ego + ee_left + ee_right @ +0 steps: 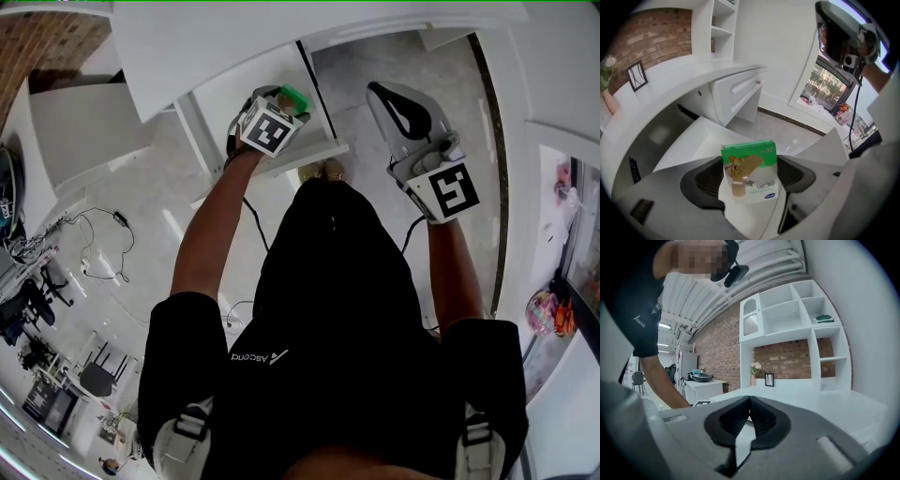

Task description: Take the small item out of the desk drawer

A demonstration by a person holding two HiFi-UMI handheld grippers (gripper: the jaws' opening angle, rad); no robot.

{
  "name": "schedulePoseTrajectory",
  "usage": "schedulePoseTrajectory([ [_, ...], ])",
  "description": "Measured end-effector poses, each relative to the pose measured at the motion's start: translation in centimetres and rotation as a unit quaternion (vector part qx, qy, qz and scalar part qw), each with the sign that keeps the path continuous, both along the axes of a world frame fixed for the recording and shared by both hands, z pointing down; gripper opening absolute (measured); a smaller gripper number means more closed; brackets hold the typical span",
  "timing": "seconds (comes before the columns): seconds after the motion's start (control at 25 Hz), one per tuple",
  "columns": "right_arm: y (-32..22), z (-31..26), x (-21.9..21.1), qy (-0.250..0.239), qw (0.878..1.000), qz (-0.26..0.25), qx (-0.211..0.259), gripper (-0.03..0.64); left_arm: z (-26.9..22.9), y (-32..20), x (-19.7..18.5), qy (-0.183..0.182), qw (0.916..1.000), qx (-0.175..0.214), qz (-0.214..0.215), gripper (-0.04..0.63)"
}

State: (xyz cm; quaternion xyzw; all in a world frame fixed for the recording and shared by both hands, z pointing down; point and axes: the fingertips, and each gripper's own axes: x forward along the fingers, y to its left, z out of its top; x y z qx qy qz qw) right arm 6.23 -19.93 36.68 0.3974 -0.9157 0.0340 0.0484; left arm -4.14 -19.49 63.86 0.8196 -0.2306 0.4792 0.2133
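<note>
Bandage box (pixel 749 174) in L gripper (pixel 750 177), above drawer (pixel 701 138)

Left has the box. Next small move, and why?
Probably lift the left gripper toward the desk top and set the box there: its jaws are shut on the box, above the open drawer, and the right gripper is shut, empty.

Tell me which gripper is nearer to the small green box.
Left. The left gripper is shut on the small green box, which sits between its jaws. The right gripper is shut, empty and apart from it.
</note>
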Motion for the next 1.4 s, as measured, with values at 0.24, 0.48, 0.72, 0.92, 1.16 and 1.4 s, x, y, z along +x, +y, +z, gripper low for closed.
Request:
schedulePoseTrajectory([
  [0.24, 0.1, -1.0, -1.1, 0.000, 1.000, 0.000, 0.003, 0.003, -5.2, -0.6, 0.1, 0.061, 0.9964, 0.055, -0.018, 0.348],
  [0.48, 0.3, -2.5, -2.0, -0.006, 1.000, -0.002, 0.014, 0.003, -11.2, -1.3, 0.3, 0.124, 0.9855, 0.111, -0.036, 0.348],
  [0.72, 0.3, -4.1, -2.4, -0.007, 1.000, 0.002, 0.020, 0.003, -18.3, -1.2, 1.0, 0.201, 0.9647, 0.159, -0.061, 0.348],
  [0.92, 1.0, -5.6, -2.5, -0.019, 0.999, 0.000, 0.030, 0.003, -23.7, -0.7, 1.6, 0.247, 0.9442, 0.205, -0.074, 0.348],
  [1.16, 1.9, -7.9, -3.4, -0.038, 0.998, -0.011, 0.042, 0.003, -29.3, 0.4, 1.5, 0.294, 0.9169, 0.257, -0.081, 0.348],
  [1.4, 3.3, -10.0, -3.8, -0.044, 0.997, -0.014, 0.060, 0.003, -35.1, 2.0, 1.1, 0.342, 0.8816, 0.313, -0.089, 0.348],
])
